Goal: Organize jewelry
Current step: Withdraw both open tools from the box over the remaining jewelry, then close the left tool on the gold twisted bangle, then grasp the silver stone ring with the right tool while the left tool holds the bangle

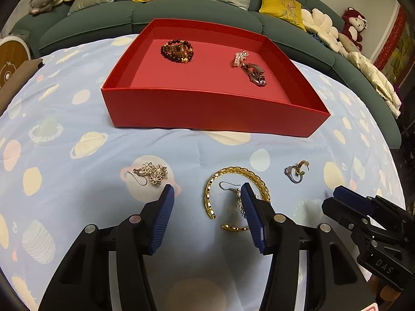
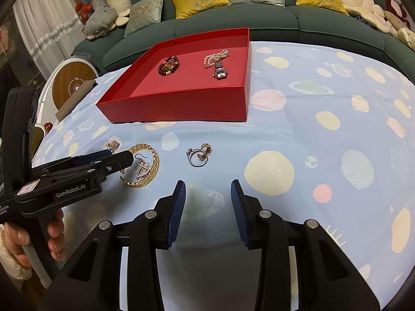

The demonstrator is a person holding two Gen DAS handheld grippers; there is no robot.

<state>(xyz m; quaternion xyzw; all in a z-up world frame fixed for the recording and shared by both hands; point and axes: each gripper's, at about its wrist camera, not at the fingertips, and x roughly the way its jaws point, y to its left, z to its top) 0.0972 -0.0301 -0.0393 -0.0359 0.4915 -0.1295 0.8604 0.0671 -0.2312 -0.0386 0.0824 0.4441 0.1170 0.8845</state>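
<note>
Left wrist view: left gripper (image 1: 207,194) hangs wide open, empty, above a gold bangle (image 1: 262,181) on the tablecloth (image 1: 77,119), before the red box (image 1: 207,108). Right gripper (image 2: 208,186) also open, empty. Bangle seems stiff, light, slippery; pinch across its band.
</note>
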